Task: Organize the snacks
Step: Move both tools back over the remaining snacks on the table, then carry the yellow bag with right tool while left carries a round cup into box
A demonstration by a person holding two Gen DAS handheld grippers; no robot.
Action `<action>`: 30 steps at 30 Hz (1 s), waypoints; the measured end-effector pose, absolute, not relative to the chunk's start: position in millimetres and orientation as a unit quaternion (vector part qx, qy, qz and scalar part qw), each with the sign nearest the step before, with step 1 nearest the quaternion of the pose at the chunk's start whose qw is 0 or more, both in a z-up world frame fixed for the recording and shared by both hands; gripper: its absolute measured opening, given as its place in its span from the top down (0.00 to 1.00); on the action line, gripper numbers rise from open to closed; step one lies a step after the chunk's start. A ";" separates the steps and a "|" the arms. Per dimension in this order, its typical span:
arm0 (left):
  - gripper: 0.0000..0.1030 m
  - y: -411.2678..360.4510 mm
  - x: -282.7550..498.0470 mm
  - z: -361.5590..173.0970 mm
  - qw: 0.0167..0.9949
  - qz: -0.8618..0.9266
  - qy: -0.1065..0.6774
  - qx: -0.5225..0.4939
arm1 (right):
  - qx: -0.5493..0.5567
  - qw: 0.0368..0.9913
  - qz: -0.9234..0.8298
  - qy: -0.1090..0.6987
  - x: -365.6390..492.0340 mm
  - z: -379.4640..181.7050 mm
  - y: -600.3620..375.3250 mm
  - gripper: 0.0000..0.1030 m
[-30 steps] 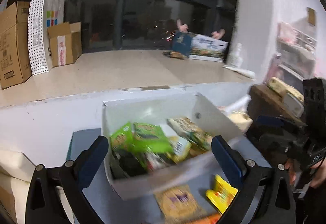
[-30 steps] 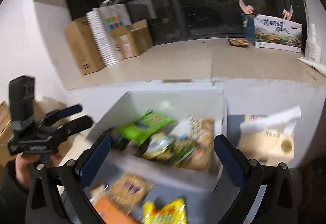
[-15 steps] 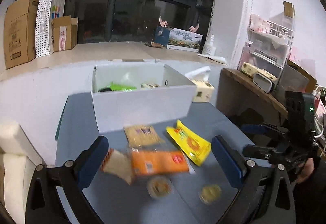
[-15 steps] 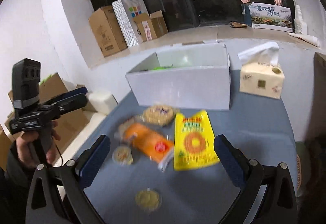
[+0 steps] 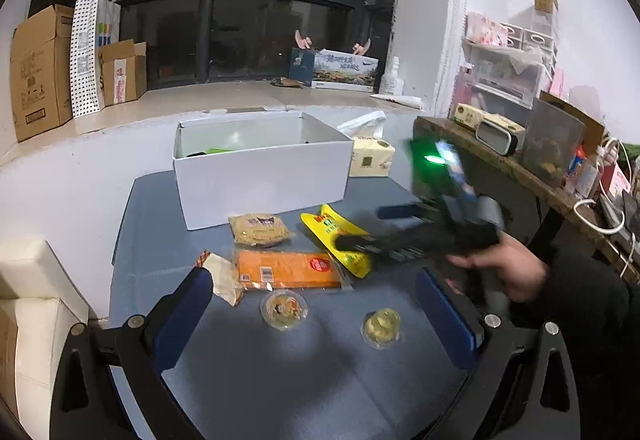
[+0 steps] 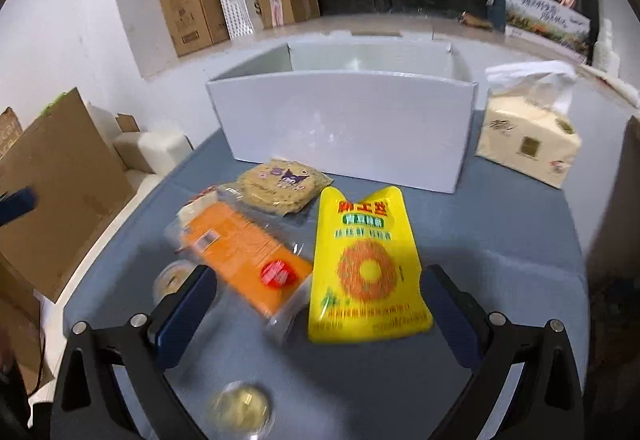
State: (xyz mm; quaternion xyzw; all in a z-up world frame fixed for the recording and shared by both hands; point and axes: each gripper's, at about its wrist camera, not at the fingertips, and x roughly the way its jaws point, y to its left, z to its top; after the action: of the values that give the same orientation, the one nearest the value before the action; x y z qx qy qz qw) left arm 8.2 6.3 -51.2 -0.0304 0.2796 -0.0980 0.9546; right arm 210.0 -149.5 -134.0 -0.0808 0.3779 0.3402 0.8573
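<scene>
An open white box (image 5: 260, 176) (image 6: 344, 120) stands at the back of the blue-grey table (image 5: 152, 208), some green packets showing inside. In front of it lie a round cookie pack (image 5: 258, 230) (image 6: 280, 184), an orange pack (image 5: 288, 270) (image 6: 244, 256), a yellow pouch (image 5: 340, 240) (image 6: 366, 268), a small brown-and-white packet (image 5: 222, 276) and two small round cups (image 5: 284, 309) (image 5: 381, 325). My left gripper (image 5: 316, 316) is open and empty above the cups. My right gripper (image 6: 316, 316) (image 5: 366, 228), blurred and held by a hand, hovers open over the yellow pouch's near end.
A tissue pack (image 5: 370, 158) (image 6: 528, 136) sits right of the box. Cardboard boxes and a dotted paper bag (image 5: 94, 52) stand on the ledge behind. A wooden shelf (image 5: 500, 160) with clutter runs along the right. Cardboard (image 6: 52, 200) and white cushions flank the table's left.
Both grippers pulled back from above the box to the table's near side. The right gripper then swung left and down over the yellow pouch. The snacks have not moved.
</scene>
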 end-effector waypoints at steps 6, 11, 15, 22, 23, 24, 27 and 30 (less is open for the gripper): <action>0.00 0.4 4.8 -61.1 0.950 -0.112 0.291 -0.023 | -0.127 0.850 0.317 0.402 250.6 -156.7 -119.0 0.00; 0.00 1.1 5.9 -66.6 0.948 -0.111 0.297 -0.025 | -0.129 0.843 0.309 0.421 269.1 -166.8 -110.6 0.00; 0.00 1.3 7.3 -69.2 0.947 -0.114 0.299 -0.026 | -0.123 0.835 0.291 0.450 279.6 -177.2 -113.0 0.12; 0.00 5.0 14.4 -74.0 0.946 -0.105 0.306 -0.033 | -0.101 0.849 0.288 0.432 277.5 -162.4 -131.6 0.51; 0.00 5.3 16.4 -75.7 0.945 -0.105 0.308 -0.033 | -0.104 0.850 0.288 0.427 274.4 -158.3 -132.9 0.53; 0.00 5.9 18.1 -77.9 0.945 -0.105 0.309 -0.032 | -0.100 0.851 0.295 0.423 270.9 -152.8 -134.7 0.55; 0.00 6.9 31.2 -89.1 0.940 -0.102 0.326 -0.028 | -0.090 0.858 0.301 0.407 257.9 -136.0 -145.0 0.61; 0.00 9.7 48.3 -105.2 0.932 -0.102 0.347 -0.033 | -0.076 0.864 0.314 0.385 236.7 -113.7 -159.3 0.75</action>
State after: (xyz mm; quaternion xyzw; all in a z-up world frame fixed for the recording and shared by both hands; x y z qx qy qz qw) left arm 48.3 9.7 -105.2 -0.0329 0.3466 -0.1024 0.9318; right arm 236.7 -159.3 -113.7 -0.0763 0.3855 0.3138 0.8643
